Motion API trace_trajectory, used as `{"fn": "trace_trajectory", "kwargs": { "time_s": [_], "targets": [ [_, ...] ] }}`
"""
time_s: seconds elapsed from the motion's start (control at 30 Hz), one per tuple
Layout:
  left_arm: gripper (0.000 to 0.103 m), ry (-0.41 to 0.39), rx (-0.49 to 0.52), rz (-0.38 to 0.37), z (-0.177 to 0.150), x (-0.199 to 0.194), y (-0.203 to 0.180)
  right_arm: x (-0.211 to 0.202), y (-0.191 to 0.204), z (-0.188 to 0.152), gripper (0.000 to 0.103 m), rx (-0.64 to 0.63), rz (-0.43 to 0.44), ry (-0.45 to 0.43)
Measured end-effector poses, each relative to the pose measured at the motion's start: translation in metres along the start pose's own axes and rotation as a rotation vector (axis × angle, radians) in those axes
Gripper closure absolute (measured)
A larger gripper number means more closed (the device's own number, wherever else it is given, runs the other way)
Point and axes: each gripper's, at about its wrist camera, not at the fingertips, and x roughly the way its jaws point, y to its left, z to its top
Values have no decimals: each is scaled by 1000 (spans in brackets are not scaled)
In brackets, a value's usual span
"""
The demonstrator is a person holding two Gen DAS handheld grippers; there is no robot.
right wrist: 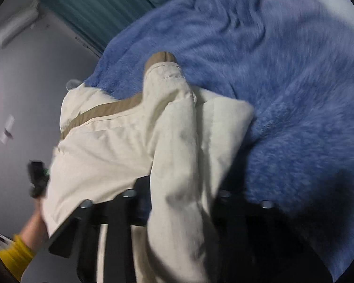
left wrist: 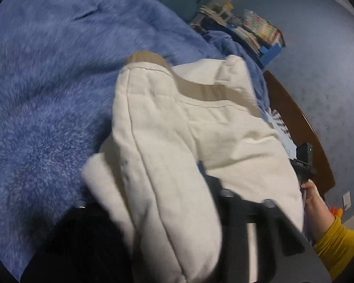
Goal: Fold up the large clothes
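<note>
- Left tool (left wrist: pixel 167 202): clamped on a thick bunch of the cream garment (left wrist: pixel 200 129), fabric draping over and hiding the fingertips; grip taken as closed on cloth, judged from the bunching.
- Right tool (right wrist: pixel 177 200): likewise closed on a doubled fold of the same garment (right wrist: pixel 120 146), fingertips buried under the cloth.
- Right hand (left wrist: pixel 311 195): seen from the left wrist camera at the far side of the garment, yellow sleeve (left wrist: pixel 339 243) behind it.
- Garment position: held up between both tools, above and partly resting on the blue fleece blanket (left wrist: pixel 47 94) covering the bed; tan trim band (right wrist: pixel 106 110) running across the upper part, tan-lined end (left wrist: pixel 143 57) pointing away from the tools.
- Step in hand, as judged: carry a held edge across to make a fold.
- Keep both tools level and equally spaced so the span between them stays taut, without sag.
- Move both tools together; avoid one leading, which would skew the fold line.
- Lower onto the blanket before releasing; fleece likely to drag on the cloth, so lift rather than slide.
- Check alignment against the tan trim band before letting go.
- Keep clear of the wooden bed edge (left wrist: pixel 299 127) on the right side.
- Expect bulk: padded fabric likely to spring back, so press flat after placing.
</note>
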Motion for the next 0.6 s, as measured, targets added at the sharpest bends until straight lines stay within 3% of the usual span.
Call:
{"fn": "trace_trajectory", "kwargs": {
  "time_s": [0.1, 0.23, 0.33, 0.43, 0.6],
  "targets": [
    [86, 1, 83, 22, 0, -15, -24, -18, 47, -11, 86, -180, -188, -48],
    [88, -47, 174, 39, -9, -39, -55, -47, 96, -28, 89, -365, -282, -135],
    [88, -105, 222, 27, -21, -63, -75, -70, 114, -40, 89, -429, -289, -199],
    [89, -155, 235, -22, -31, -84, -86, -92, 121, -49, 90, -423, -235, -256],
    [91, -140, 211, -43, -28, -87, -84, -99, 109, -42, 91, -336, -144, -259]
  ]
}}
